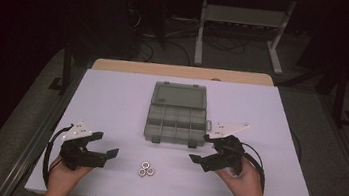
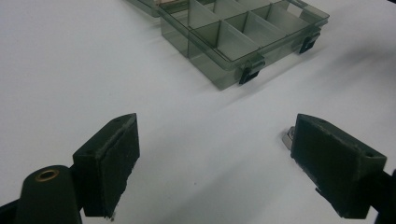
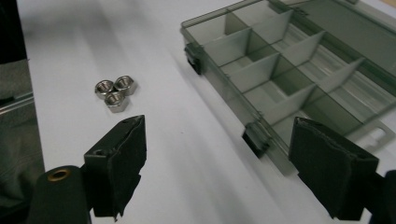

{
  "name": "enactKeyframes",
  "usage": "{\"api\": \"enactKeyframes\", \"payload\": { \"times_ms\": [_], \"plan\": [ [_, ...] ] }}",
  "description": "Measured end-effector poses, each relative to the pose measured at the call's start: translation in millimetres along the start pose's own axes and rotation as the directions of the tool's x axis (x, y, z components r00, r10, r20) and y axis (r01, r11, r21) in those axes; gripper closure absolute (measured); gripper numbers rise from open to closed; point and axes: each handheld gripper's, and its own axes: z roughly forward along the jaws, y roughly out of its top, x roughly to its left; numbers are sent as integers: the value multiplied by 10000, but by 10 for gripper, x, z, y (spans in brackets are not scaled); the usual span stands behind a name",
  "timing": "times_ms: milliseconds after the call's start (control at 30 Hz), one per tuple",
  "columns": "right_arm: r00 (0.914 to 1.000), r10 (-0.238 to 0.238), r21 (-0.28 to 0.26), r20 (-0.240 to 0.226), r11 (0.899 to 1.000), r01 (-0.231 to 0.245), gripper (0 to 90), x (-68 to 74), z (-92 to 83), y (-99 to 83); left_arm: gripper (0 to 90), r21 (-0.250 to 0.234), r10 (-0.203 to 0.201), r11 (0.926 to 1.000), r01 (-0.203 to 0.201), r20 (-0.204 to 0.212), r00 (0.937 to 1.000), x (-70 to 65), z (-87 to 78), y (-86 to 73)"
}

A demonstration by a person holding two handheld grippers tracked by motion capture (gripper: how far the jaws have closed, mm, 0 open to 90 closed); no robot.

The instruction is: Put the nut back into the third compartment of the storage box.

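Note:
A smoky clear compartment box [image 1: 175, 139] lies open in the middle of the white table [image 1: 112, 95], its lid [image 1: 179, 97] folded back flat. Its compartments look empty. Three steel hex nuts [image 1: 146, 168] sit bunched together near the front edge, between my two grippers. My left gripper [image 1: 106, 145] stands open to the left of the nuts, with nothing in it. In the left gripper view the jaws [image 2: 215, 154] are wide apart; one nut [image 2: 288, 136] peeks from behind the right jaw, and the box [image 2: 205, 63] lies ahead. My right gripper [image 1: 201, 148] is open by the box's front right corner. Its view shows the gripper [image 3: 217, 158] with the nuts [image 3: 115, 92] and the box [image 3: 229, 105] ahead.
A strip of wooden tabletop [image 1: 181, 71] shows beyond the white sheet. Behind the table stand a white frame [image 1: 241, 30] and loose cables [image 1: 179, 43] on the floor. A dark metal rail [image 1: 36, 141] runs along the table's left side.

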Motion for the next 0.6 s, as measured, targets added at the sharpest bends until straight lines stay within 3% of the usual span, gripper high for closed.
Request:
{"api": "enactKeyframes", "payload": {
  "times_ms": [33, 100, 200, 300, 600],
  "plan": [
    [9999, -101, 82, -79, 9999, 101, 192, 36, 32, 29, 152, -12, -158, 9999, 158, 13, 9999, -10, 3, -3],
    [9996, -199, 115, -223, 9997, 201, 202, 68, 69, 61, 152, 28, 40, 10000, -40, 30, 10000, 3, 7, 3],
    [9987, -354, 166, -377, 9992, 361, 207, 92, 117, 98, 152, -5, -120, 9999, 120, 45, 9999, -5, 8, -2],
    [9965, -440, 330, -718, 9984, 464, 212, 132, 218, 167, 152, 44, -112, 9999, 112, 38, 9999, 5, 1, -3],
    [9895, -938, 565, -1097, 9933, 1004, 235, 230, 406, 260, 152, 30, -79, 10000, 79, 43, 10000, 0, 9, 0]
  ]
}}
